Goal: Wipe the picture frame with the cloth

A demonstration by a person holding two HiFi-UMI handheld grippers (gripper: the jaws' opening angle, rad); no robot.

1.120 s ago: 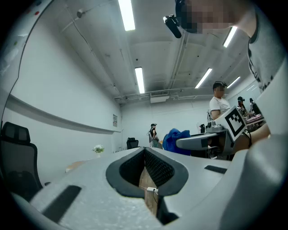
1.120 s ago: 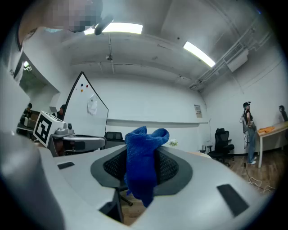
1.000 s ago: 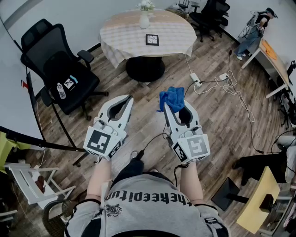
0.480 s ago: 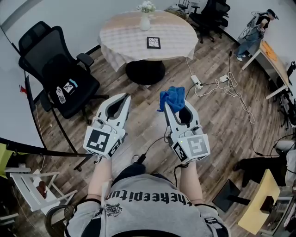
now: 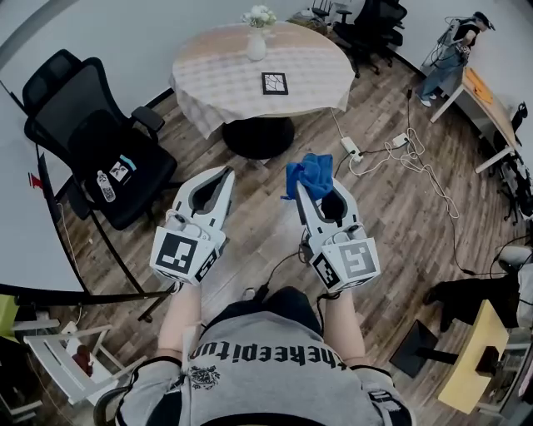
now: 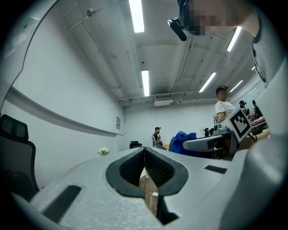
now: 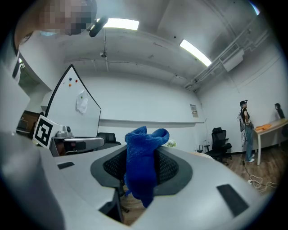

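A small black-rimmed picture frame [image 5: 274, 83] lies flat on the round table [image 5: 216, 75] with a checked cover, far ahead of both grippers. My right gripper [image 5: 298, 185] is shut on a blue cloth [image 5: 310, 173], held in the air over the wooden floor. In the right gripper view the cloth [image 7: 141, 166] hangs bunched between the jaws of that gripper [image 7: 140, 152]. My left gripper [image 5: 231, 174] is level with it on the left, shut, with nothing in it. The left gripper view shows its jaws [image 6: 145, 150] meeting at the tips.
A white vase of flowers [image 5: 256, 37] stands at the table's far side. A black office chair [image 5: 100, 141] is to the left. A power strip with cables [image 5: 375, 146] lies on the floor at right. More chairs [image 5: 375, 25], a desk [image 5: 491, 100] and a person [image 5: 445, 50] are at the back right.
Both grippers keep their pose and the cloth stays held. In the head view the table and frame have drifted slightly lower, and the black chair has slid left.
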